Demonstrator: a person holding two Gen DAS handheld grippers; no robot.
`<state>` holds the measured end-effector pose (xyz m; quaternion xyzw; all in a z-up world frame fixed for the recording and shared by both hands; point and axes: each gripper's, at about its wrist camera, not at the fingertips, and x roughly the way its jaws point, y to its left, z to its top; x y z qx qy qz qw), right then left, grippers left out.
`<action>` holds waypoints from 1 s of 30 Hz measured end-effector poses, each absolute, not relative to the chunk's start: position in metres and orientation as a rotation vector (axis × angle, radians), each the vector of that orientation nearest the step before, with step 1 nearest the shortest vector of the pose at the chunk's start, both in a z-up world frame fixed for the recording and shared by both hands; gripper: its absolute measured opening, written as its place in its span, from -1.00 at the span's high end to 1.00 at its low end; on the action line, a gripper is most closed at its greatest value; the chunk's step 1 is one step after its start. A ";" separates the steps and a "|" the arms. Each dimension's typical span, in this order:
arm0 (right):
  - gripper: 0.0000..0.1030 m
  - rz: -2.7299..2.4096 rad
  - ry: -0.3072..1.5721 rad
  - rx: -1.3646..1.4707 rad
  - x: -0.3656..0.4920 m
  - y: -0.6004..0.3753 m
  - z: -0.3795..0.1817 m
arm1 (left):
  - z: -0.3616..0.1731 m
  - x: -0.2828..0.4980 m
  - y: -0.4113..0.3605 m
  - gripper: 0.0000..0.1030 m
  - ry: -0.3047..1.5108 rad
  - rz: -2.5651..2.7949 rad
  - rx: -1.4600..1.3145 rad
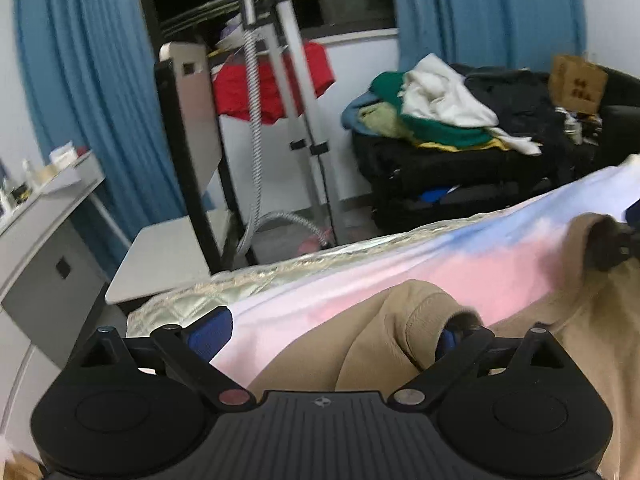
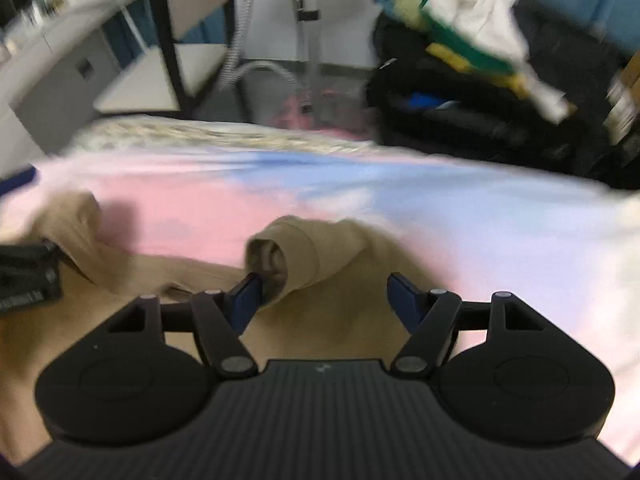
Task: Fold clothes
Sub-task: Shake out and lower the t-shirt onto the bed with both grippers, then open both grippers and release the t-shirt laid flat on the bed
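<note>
A tan garment (image 1: 400,344) lies rumpled on a pink and blue sheet (image 1: 480,264) that covers the work surface. My left gripper (image 1: 330,338) stands open above it. One blue pad (image 1: 212,336) is off the cloth's left edge, and the other is half hidden behind a rolled tan cuff (image 1: 428,320). In the right wrist view my right gripper (image 2: 326,300) is open too, and a tan sleeve cuff (image 2: 280,256) rests against its left pad (image 2: 248,300) without being pinched. Each gripper shows at the edge of the other's view.
Beyond the far edge stand a garment steamer pole (image 1: 296,80) with a red cloth (image 1: 276,80) and a black case piled with mixed clothes (image 1: 440,108). A grey cabinet (image 1: 40,260) is on the left and a cardboard box (image 1: 576,84) at the far right.
</note>
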<state>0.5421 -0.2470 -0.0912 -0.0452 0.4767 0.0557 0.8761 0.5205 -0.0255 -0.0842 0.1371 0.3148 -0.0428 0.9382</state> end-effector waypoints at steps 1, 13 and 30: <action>-0.38 0.103 0.981 -0.134 0.539 -0.243 -0.088 | -0.084 0.522 -0.026 -0.89 0.645 -0.078 0.268; -0.38 0.104 0.658 0.331 0.406 -0.268 -0.071 | -0.076 0.534 0.022 -0.97 0.709 -0.253 -0.320; -0.40 -0.080 0.716 0.623 0.222 -0.273 -0.148 | -0.086 0.440 -0.124 -0.98 0.343 -0.096 0.835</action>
